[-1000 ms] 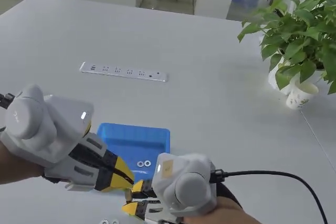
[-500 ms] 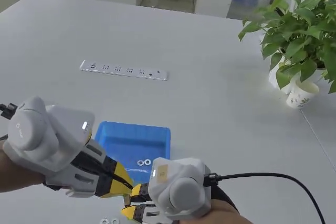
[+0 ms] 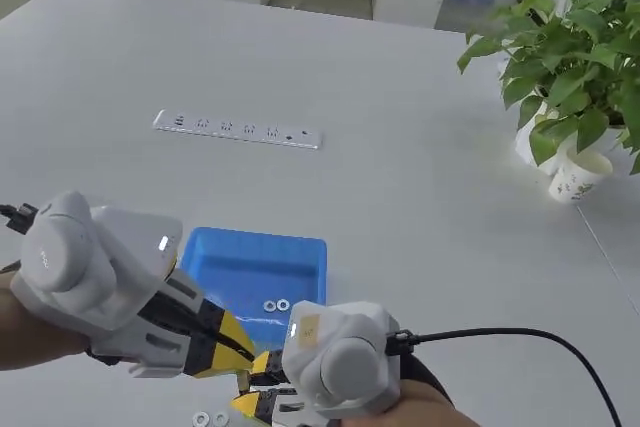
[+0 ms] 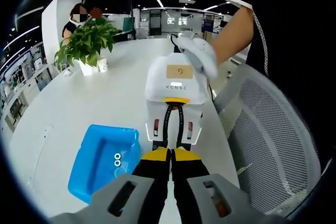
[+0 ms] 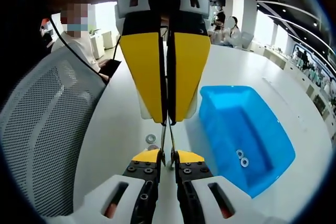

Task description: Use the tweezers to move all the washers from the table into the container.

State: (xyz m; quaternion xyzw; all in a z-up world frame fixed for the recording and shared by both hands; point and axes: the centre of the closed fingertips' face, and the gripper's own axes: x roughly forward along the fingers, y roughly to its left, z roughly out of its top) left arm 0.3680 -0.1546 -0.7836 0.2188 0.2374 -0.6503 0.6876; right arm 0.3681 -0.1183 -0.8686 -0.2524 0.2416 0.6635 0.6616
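The left tool (image 3: 245,350) is clamped shut on the thin steel tweezers (image 5: 167,140), presumably to carry them level over the smooth pale counter (image 3: 420,197). Beneath lie loose washers (image 5: 150,139), small flat metal rings, just beside the blue plastic tray (image 5: 226,98), where two tray washers (image 5: 242,157) already rest. The right tool (image 5: 168,157) pinches the tweezers' free end, likely to steady or regrip them.

The left claw (image 4: 170,156) and right claw (image 5: 168,157) meet tip to tip over the desk's (image 3: 420,197) near edge, both closed on the tweezers (image 5: 166,137), leaving neither room ahead. The blue tray (image 3: 250,267) lies just beside them, open from above. Past it the desk runs free to the power strip (image 3: 236,131); the plant (image 3: 575,57) stands well apart.
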